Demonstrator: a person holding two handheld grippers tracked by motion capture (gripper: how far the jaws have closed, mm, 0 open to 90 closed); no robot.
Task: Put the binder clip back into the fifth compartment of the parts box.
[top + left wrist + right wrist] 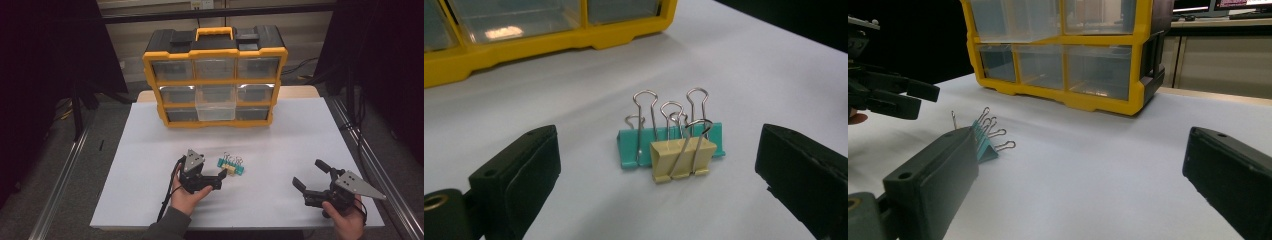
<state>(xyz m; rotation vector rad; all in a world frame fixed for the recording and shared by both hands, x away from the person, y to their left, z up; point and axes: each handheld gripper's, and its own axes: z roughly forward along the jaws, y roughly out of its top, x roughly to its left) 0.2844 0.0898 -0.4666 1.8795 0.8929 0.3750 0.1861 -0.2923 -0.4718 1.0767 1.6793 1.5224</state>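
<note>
Clips untouched: small yellow binder clip (682, 157) and teal binder clip (671, 142) rest on white tabletop (280, 150); my left gripper (216, 178) and right gripper (311, 176) gape empty.

Teal binder clip (984, 145) partly hidden behind right tongs (1083, 190)

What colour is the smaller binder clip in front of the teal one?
Pale yellow, with silver wire handles. The smaller binder clip shows best in the left gripper view.

A yellow-and-black drawer organizer (215, 75) stands at the far edge of the white table (150, 165), one middle drawer (215, 104) pulled out.
</note>
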